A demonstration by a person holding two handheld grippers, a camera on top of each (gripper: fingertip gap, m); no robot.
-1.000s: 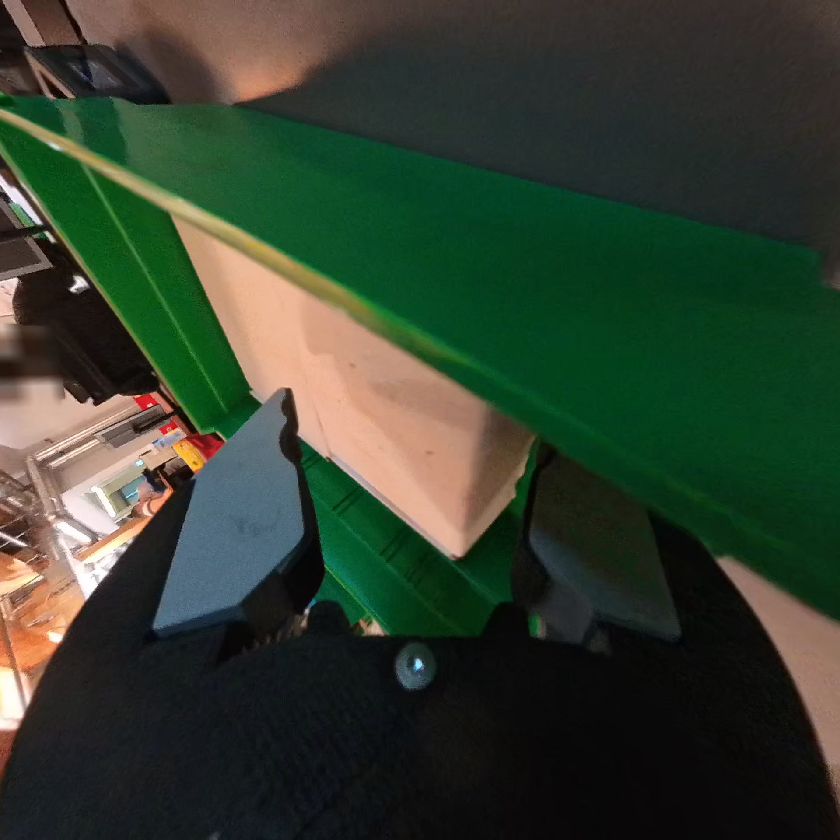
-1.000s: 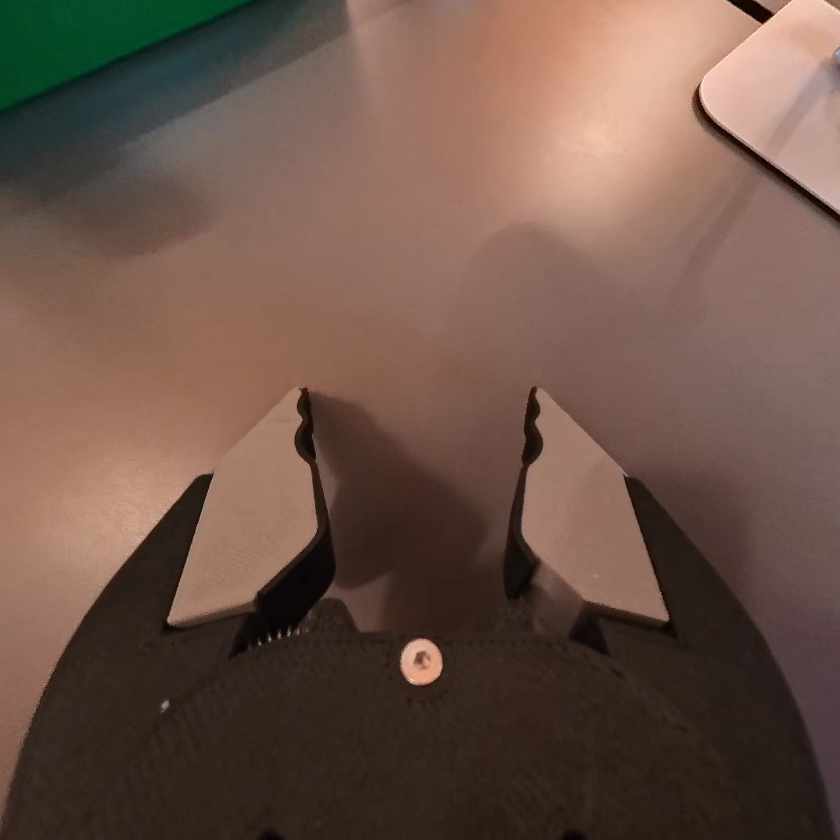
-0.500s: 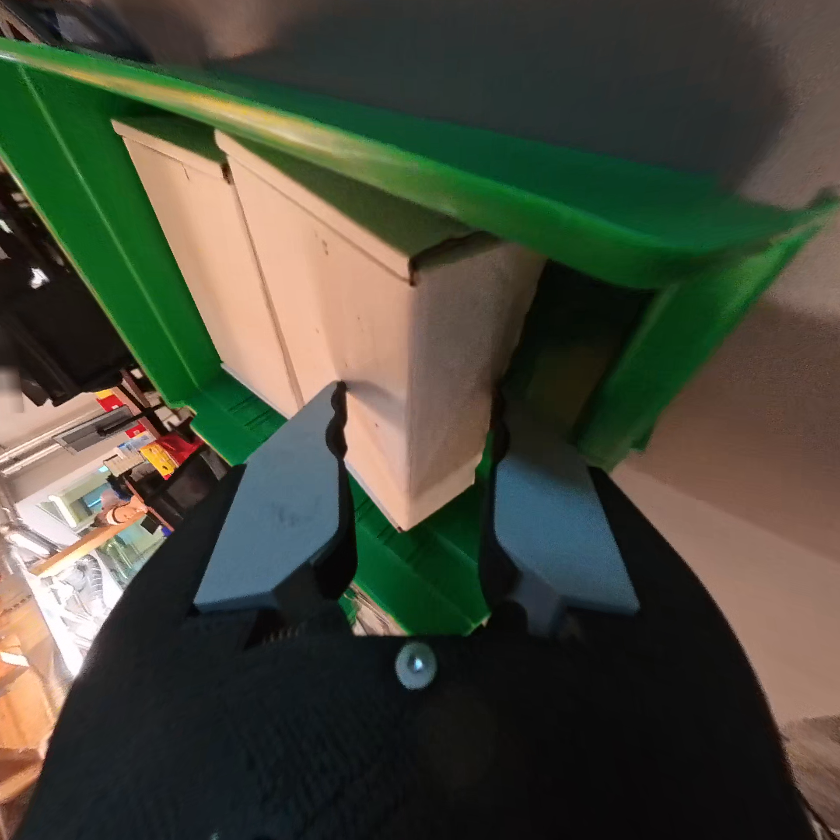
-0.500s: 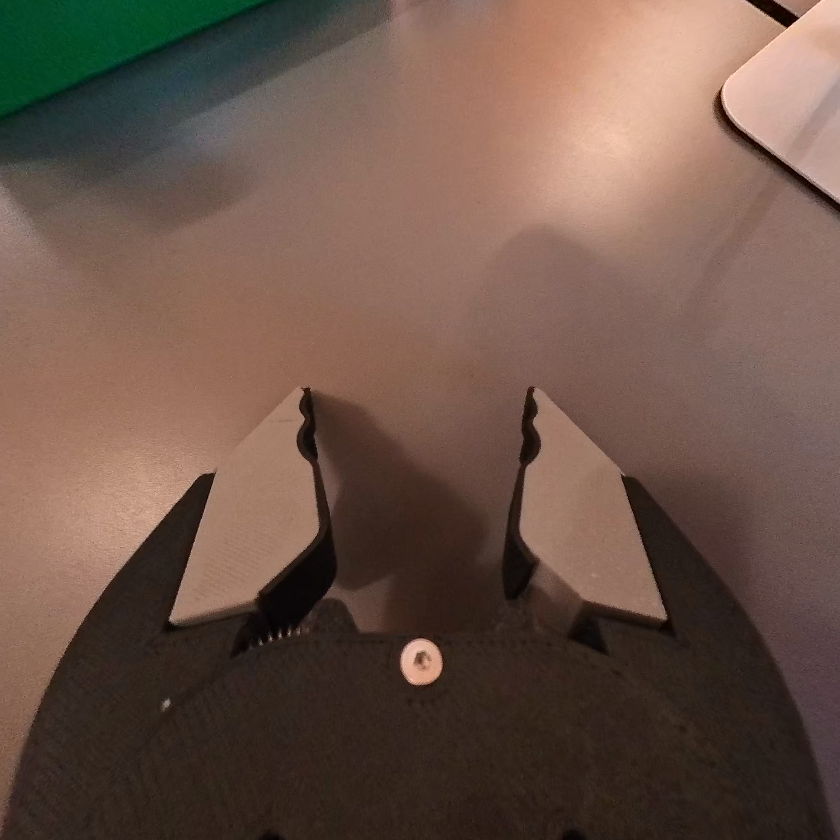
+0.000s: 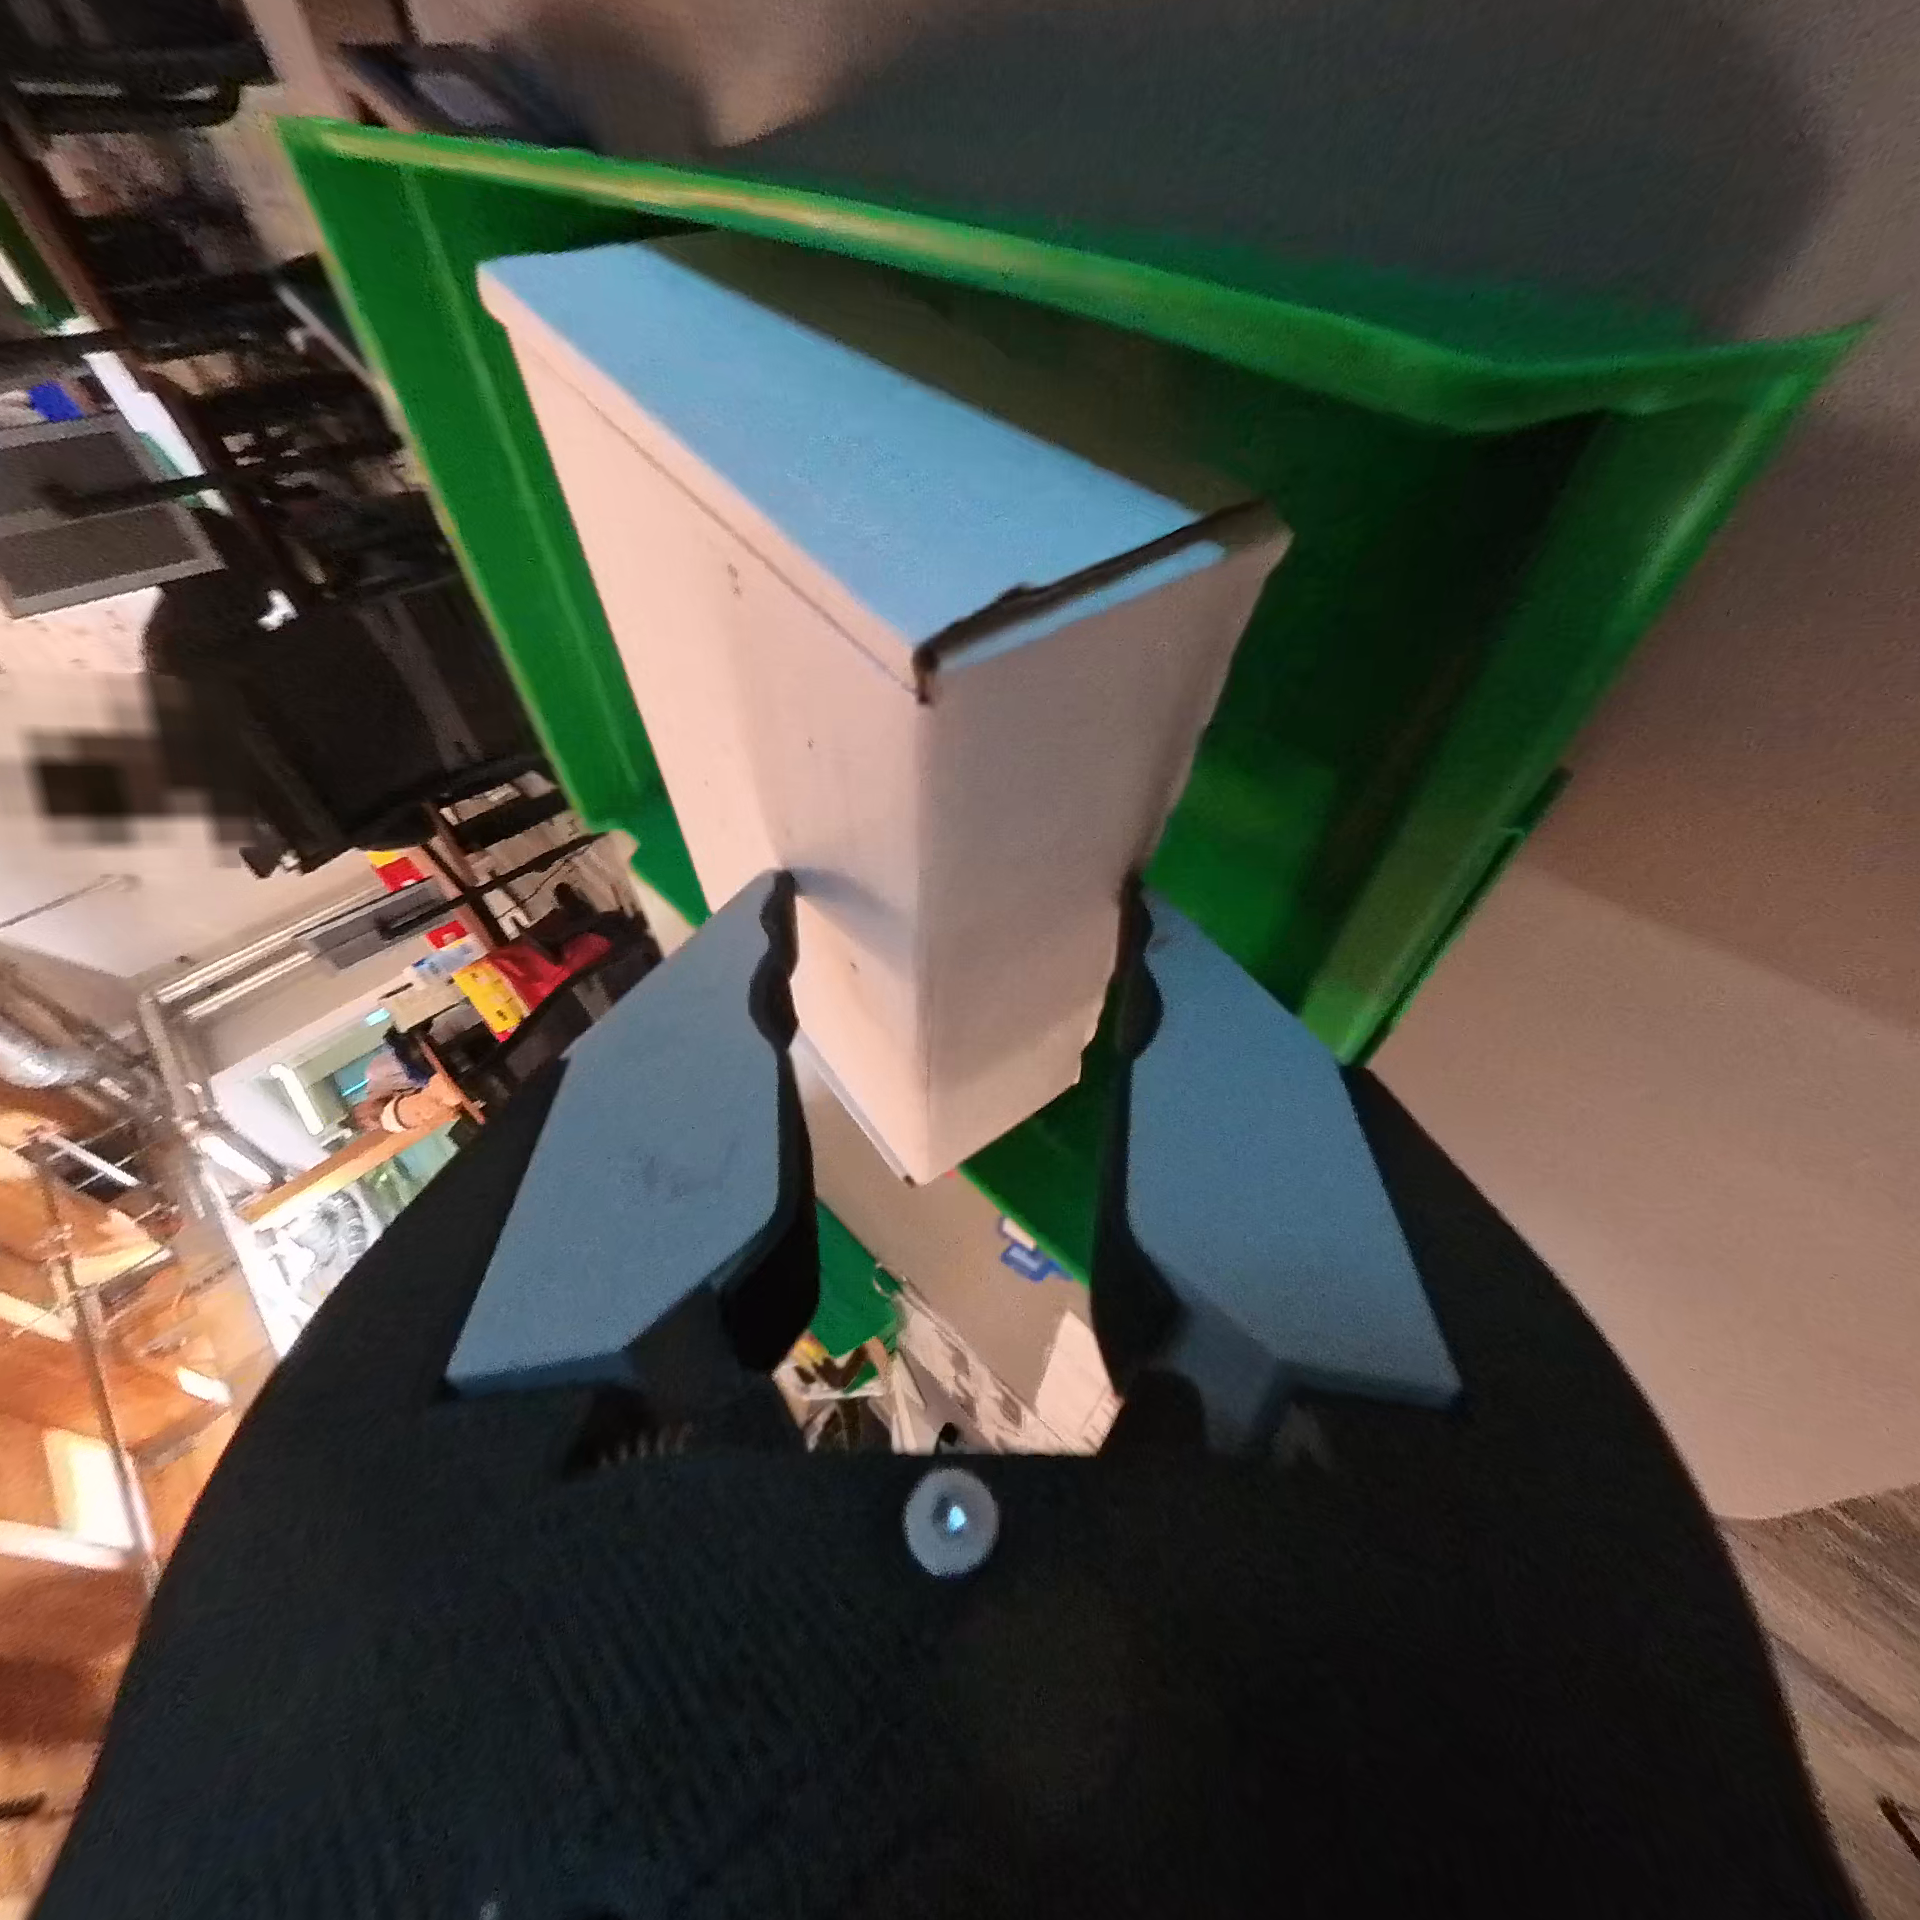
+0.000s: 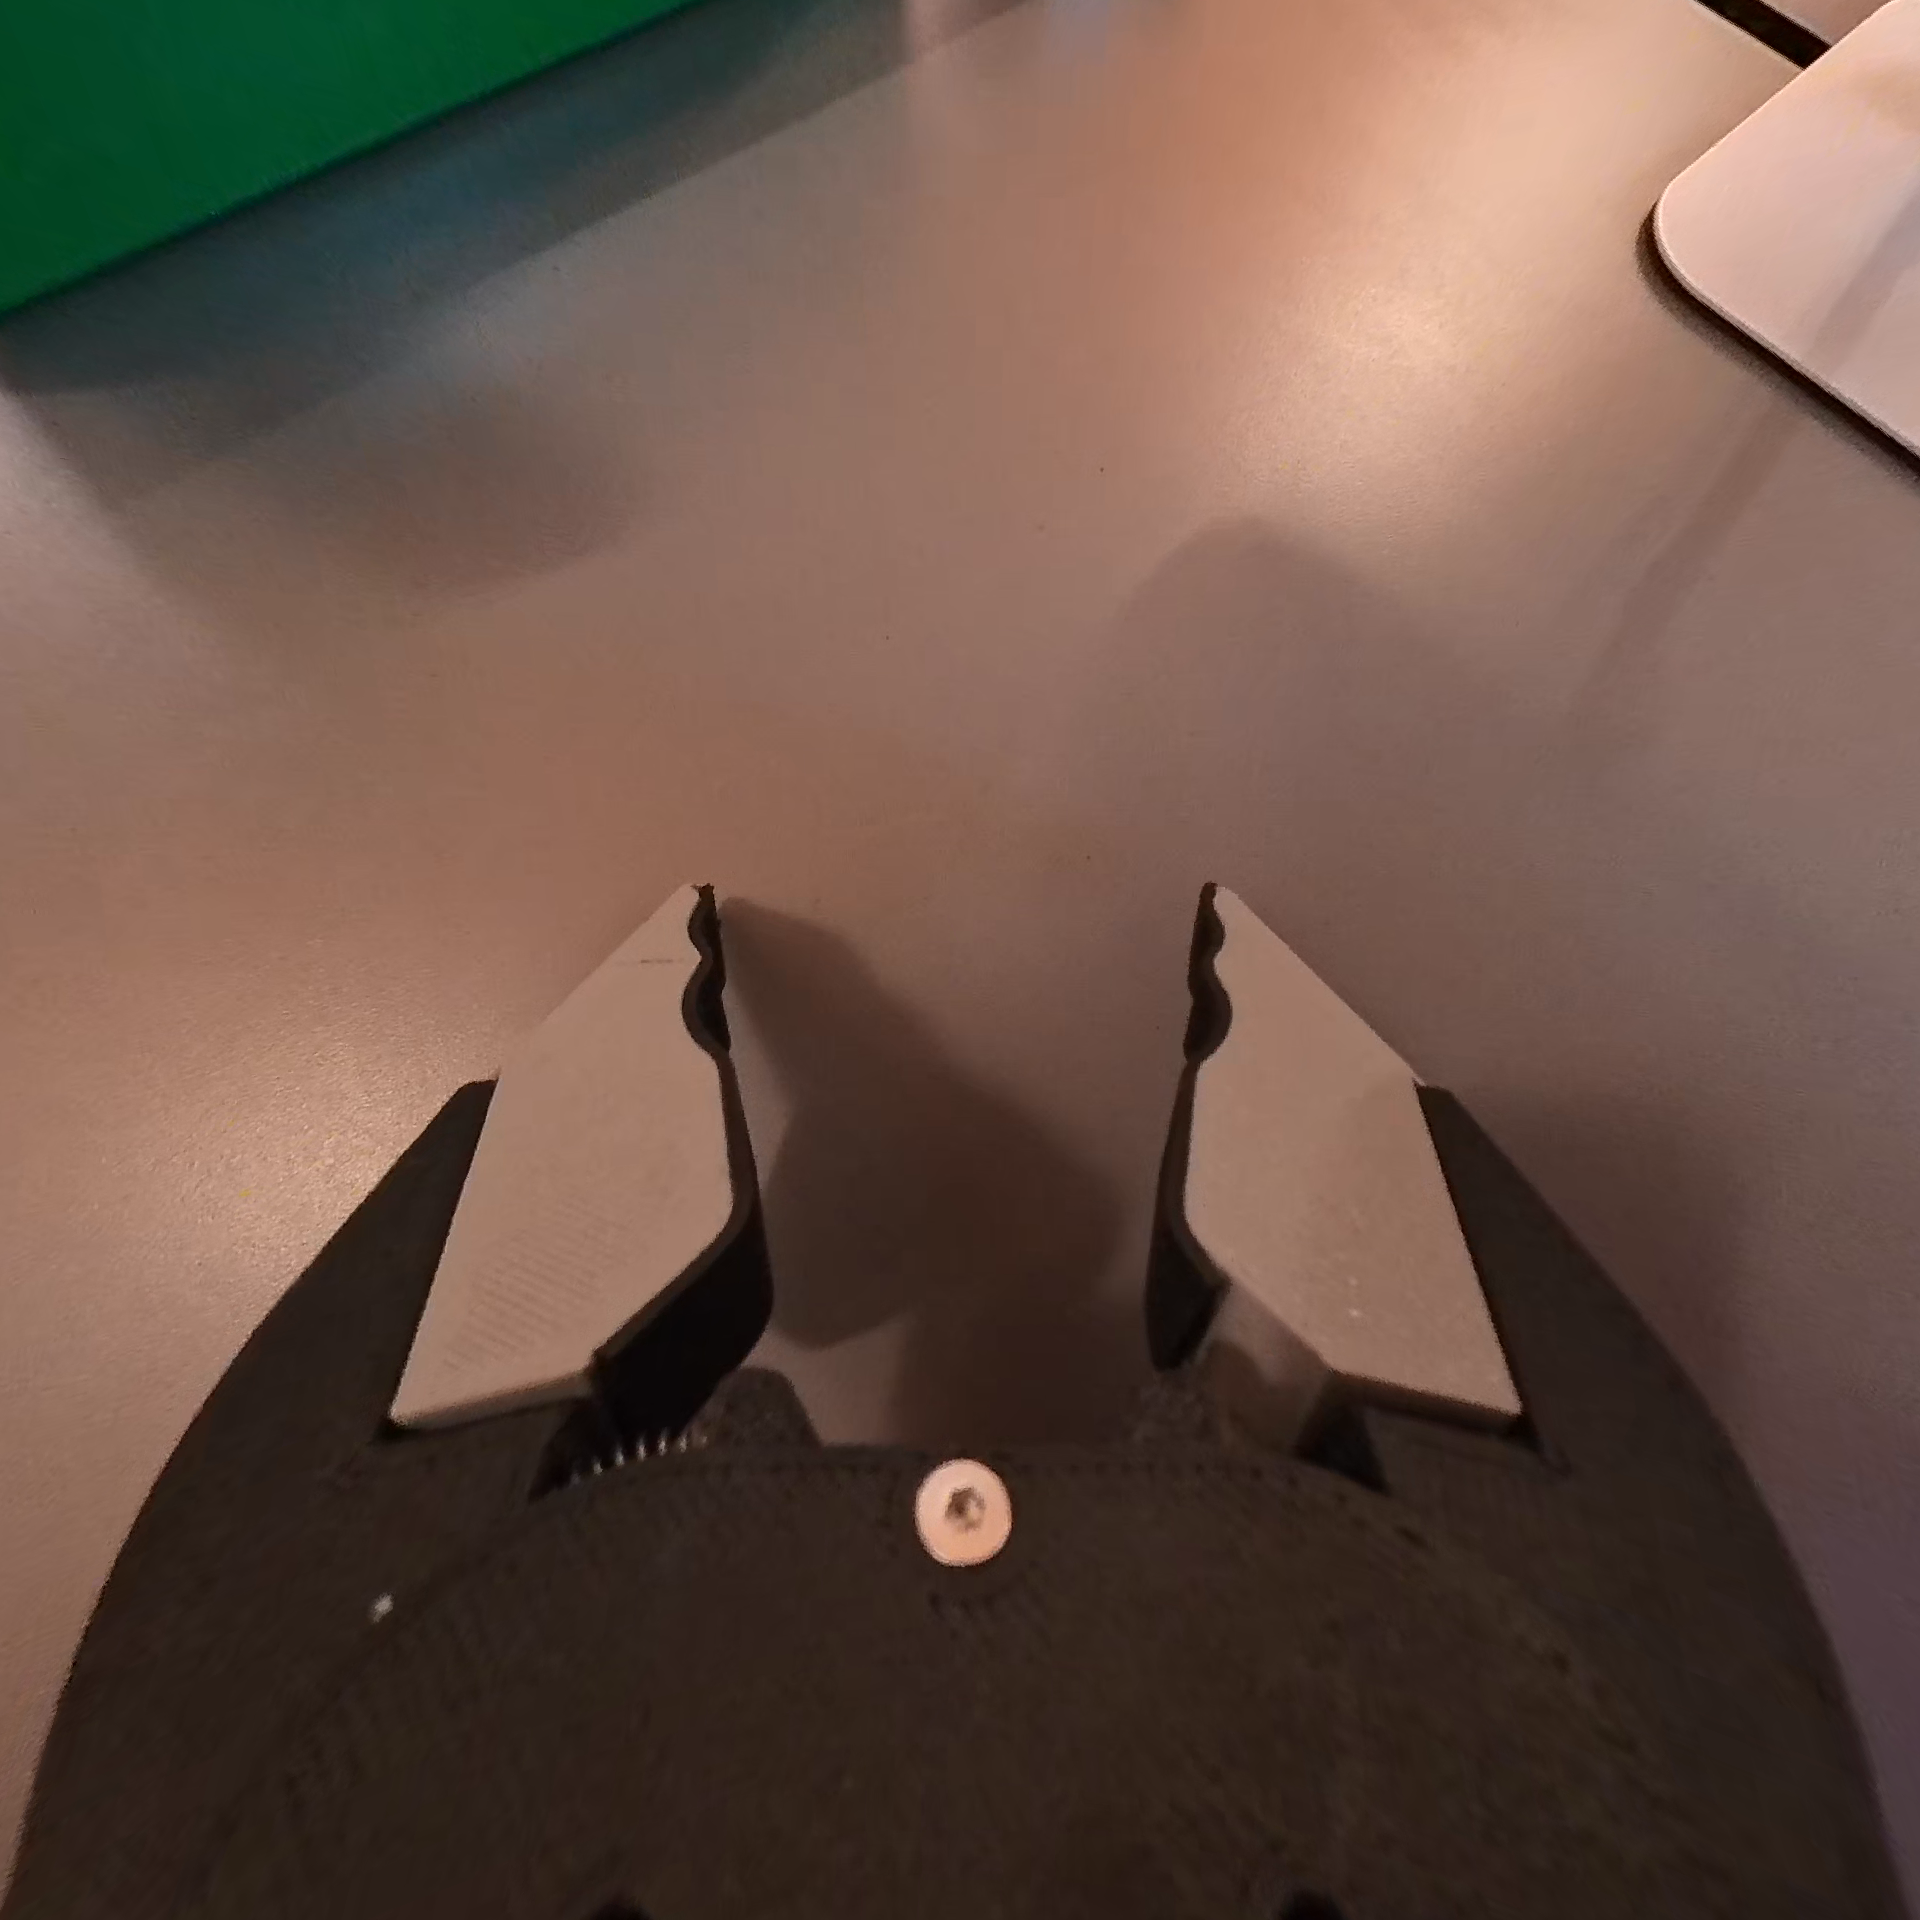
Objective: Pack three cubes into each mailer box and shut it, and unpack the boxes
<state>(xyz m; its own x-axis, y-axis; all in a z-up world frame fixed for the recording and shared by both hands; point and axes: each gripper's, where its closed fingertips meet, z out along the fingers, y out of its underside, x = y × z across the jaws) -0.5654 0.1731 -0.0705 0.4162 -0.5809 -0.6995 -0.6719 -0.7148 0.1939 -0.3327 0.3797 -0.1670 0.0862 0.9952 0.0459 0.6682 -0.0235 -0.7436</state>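
In the left wrist view my left gripper (image 5: 956,914) is shut on the near corner of a closed white mailer box (image 5: 831,644). Both pads press on its sides, and the left pad dents the card. The box is held raised in front of a green bin (image 5: 1455,644), which lies behind it. In the right wrist view my right gripper (image 6: 956,904) is open and empty, with its fingers just above the grey table (image 6: 935,520). No cubes show in either view.
A corner of the green bin (image 6: 208,125) shows at the top left of the right wrist view. A flat pale plate with rounded corners (image 6: 1818,239) lies at the top right. A workshop with shelves shows at the left of the left wrist view.
My left gripper's fingers narrowed onto the white box inside the green bin and drew it out towards the camera. A second white box seen beside it is out of view now. The right gripper barely moved.
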